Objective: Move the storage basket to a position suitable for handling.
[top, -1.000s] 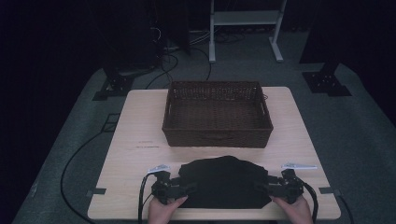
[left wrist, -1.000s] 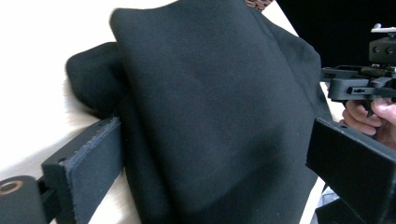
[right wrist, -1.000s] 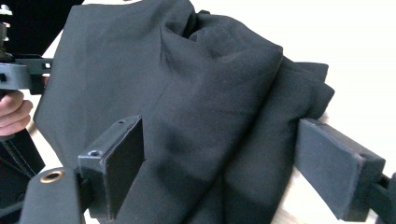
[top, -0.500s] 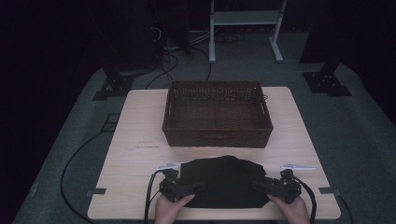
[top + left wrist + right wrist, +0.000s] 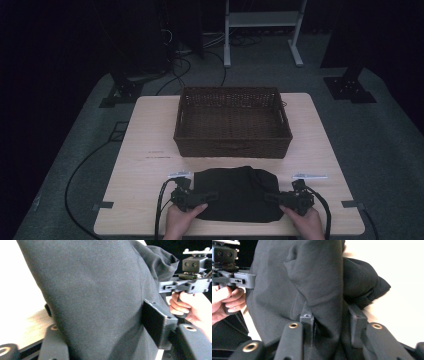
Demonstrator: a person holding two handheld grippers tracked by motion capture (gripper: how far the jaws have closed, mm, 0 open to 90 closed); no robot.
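- The folded black cloth (image 5: 236, 194) is laid on the table (image 5: 150, 130), just in front of the wicker basket (image 5: 233, 121).
- The left gripper (image 5: 206, 196) is held level at the cloth's left edge; its jaws have just been closing and are clamped on the fabric.
- The right gripper (image 5: 272, 197) is held likewise at the right edge, its jaws just closed onto a fold.

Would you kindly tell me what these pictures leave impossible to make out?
- The printing on the white label: high view, too small.
- The near jaw of the left gripper: left gripper view, hidden behind the black cloth.
- The inside of the near wall of the basket: high view, hidden by the wall itself.
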